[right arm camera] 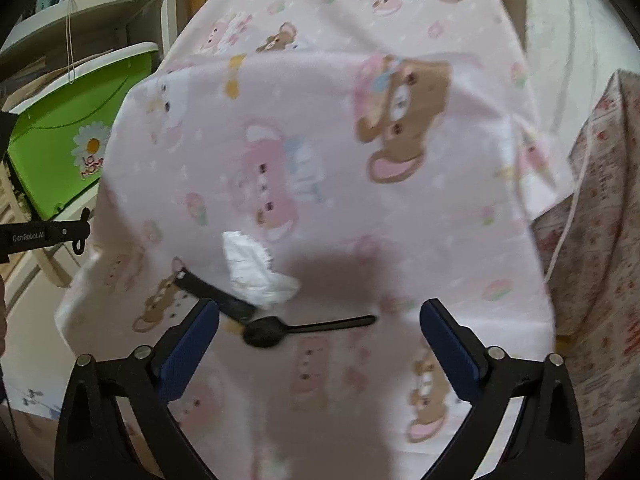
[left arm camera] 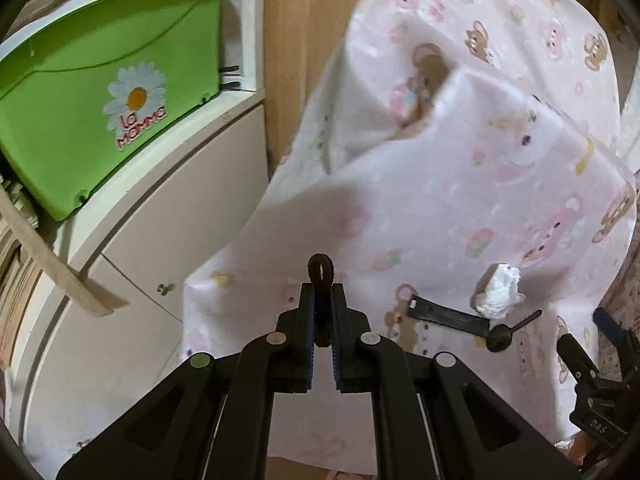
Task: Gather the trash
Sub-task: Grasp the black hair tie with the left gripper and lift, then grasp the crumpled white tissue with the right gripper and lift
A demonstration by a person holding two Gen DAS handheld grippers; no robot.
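Observation:
My left gripper [left arm camera: 321, 300] is shut on a small dark hair tie [left arm camera: 320, 270], whose loop sticks out above the fingertips, over the pink bear-print cloth [left arm camera: 420, 200]. A crumpled white tissue [left arm camera: 498, 290] lies on the cloth to the right, beside a flat black strip [left arm camera: 448, 314] and a black plastic spoon [left arm camera: 506, 334]. In the right wrist view the tissue [right arm camera: 256, 276], the strip [right arm camera: 218, 294] and the spoon [right arm camera: 280, 330] lie just ahead of my right gripper [right arm camera: 320, 324], which is open and empty above the cloth [right arm camera: 360, 160].
A green plastic bin with a daisy sticker [left arm camera: 104, 100] sits on a white cabinet [left arm camera: 160, 220] to the left, also in the right wrist view [right arm camera: 68, 140]. A floral-print fabric [right arm camera: 600, 240] lies at the right. The left gripper's tip [right arm camera: 76, 232] shows at the left edge.

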